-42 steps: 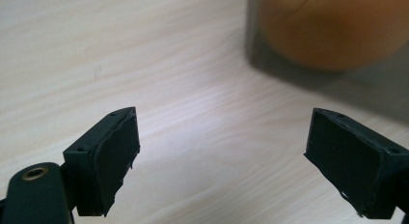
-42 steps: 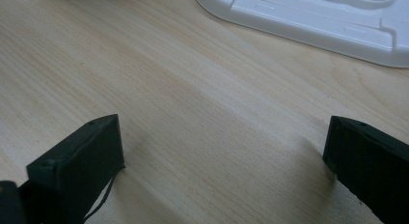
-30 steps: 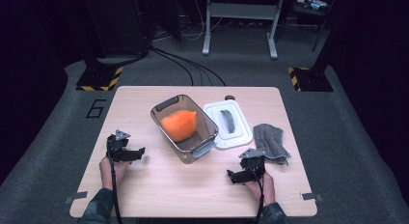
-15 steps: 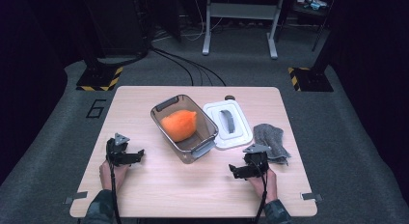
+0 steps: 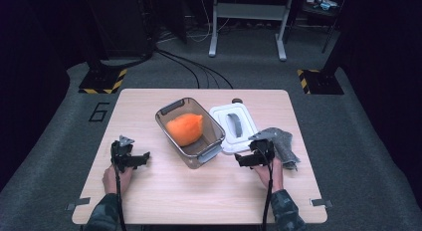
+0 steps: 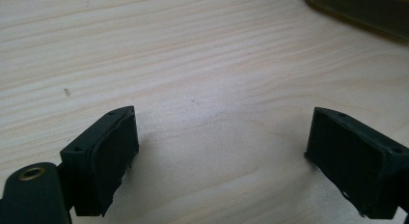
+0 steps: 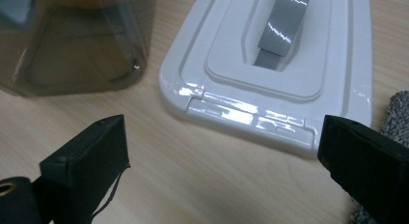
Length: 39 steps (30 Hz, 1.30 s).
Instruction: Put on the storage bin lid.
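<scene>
We count one clear bin [image 5: 189, 133] holding one orange lump [image 5: 184, 129], one white lid [image 5: 233, 126] just right of it; right gripper [image 5: 247, 158] wide near lid, left gripper [image 5: 141, 158] wide, left of bin.

We hold the left gripper [image 5: 130, 155] at lower left of the high view, fingers [image 6: 103, 161] spread wide. We hold the right gripper [image 5: 254, 154] at lower right, fingers [image 7: 87, 166] likewise wide apart.

Camouflage sleeves on both forearms. Left gripper [image 5: 130, 159] and right gripper [image 5: 251, 158] black, blocky rectangular jaws, brass-coloured screw hole at base, grey three-cornered top plates, black trailing cables.
</scene>
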Motion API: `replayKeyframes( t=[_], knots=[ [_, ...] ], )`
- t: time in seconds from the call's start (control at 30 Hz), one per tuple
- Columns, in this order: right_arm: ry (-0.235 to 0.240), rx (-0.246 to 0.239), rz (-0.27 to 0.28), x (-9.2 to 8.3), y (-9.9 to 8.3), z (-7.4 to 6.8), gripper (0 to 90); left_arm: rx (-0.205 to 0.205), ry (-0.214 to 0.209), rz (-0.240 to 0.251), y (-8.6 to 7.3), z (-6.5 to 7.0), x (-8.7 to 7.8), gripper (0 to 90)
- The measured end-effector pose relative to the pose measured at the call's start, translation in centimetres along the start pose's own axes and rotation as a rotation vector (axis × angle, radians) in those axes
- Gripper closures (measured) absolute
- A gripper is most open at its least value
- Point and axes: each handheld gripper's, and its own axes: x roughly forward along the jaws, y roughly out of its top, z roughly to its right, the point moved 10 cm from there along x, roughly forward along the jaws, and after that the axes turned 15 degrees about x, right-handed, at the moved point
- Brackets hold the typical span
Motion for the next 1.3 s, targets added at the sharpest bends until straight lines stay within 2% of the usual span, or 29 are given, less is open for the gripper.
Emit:
replayKeyframes(
  t=[0.1, 0.13, 0.17, 0.2, 0.23, 0.33, 0.43, 0.5, 0.53, 0.63, 0.7, 0.77, 0.87, 0.9, 0.97, 1.07, 1.17, 1.3],
  knots=[
    [-0.015, 0.01, 0.001, 0.7, 0.9, 0.3, 4.2, 0.003, -0.004, -0.002, 0.0, 0.1, 0.0, 10.7],
    [-0.015, -0.009, -0.005, 1.0, 1.2, 0.5, 4.1, 0.004, -0.004, -0.004, 0.0, 0.1, 0.0, 10.7],
    [-0.009, 0.029, -0.006, 1.3, 1.6, 0.5, 4.3, 0.003, -0.003, -0.001, 0.0, 0.1, 0.0, 10.6],
    [-0.013, 0.017, -0.004, 1.5, 1.9, 0.7, 4.4, 0.003, -0.003, -0.001, 0.0, 0.1, 0.0, 10.6],
    [-0.013, 0.032, -0.009, 1.8, 2.2, 0.6, 4.4, 0.005, -0.009, -0.01, 0.0, 0.1, 0.0, 10.7],
    [-0.023, 0.029, -0.009, 2.6, 3.2, 1.0, 5.2, 0.005, -0.002, -0.004, 0.0, 0.0, 0.0, 10.6],
    [-0.028, 0.04, -0.016, 3.3, 4.0, 1.1, 7.6, 0.004, 0.002, -0.001, 0.1, 0.0, 0.1, 10.7],
    [-0.015, 0.064, -0.033, 4.0, 4.6, 1.1, 8.4, 0.003, 0.002, -0.001, 0.1, 0.0, 0.1, 10.7],
    [-0.034, 0.048, -0.024, 4.3, 4.9, 1.3, 11.1, 0.003, 0.002, -0.001, 0.1, 0.0, 0.1, 10.7],
    [-0.016, 0.089, -0.029, 5.2, 5.6, 1.2, 15.2, 0.002, 0.002, -0.001, 0.1, 0.0, 0.1, 10.7],
    [-0.04, 0.085, -0.008, 5.7, 6.1, 1.5, 19.0, 0.002, 0.002, -0.001, 0.1, 0.0, 0.1, 10.7],
    [-0.047, 0.103, -0.037, 6.7, 6.2, 1.6, 22.5, 0.003, 0.002, -0.001, 0.1, 0.0, 0.1, 10.7],
    [-0.05, 0.129, -0.022, 7.6, 6.7, 1.8, 29.3, 0.002, 0.002, -0.001, 0.1, 0.0, 0.1, 10.7],
    [-0.075, 0.128, -0.03, 7.9, 6.8, 2.0, 31.3, 0.002, 0.003, -0.001, 0.1, 0.0, 0.1, 10.7],
    [-0.084, 0.139, -0.05, 8.6, 6.8, 2.3, 33.0, 0.004, 0.002, -0.001, 0.1, 0.0, 0.1, 10.7],
    [-0.102, 0.158, -0.036, 9.1, 7.3, 2.8, 38.4, 0.002, 0.003, -0.001, 0.1, 0.0, 0.1, 10.7],
    [-0.099, 0.158, -0.045, 9.5, 7.5, 2.9, 43.5, 0.002, 0.003, -0.001, 0.1, 0.0, 0.1, 10.7],
    [-0.118, 0.18, -0.056, 10.1, 7.5, 3.2, 52.0, 0.002, 0.003, -0.001, 0.1, 0.0, 0.1, 10.7]
  ],
)
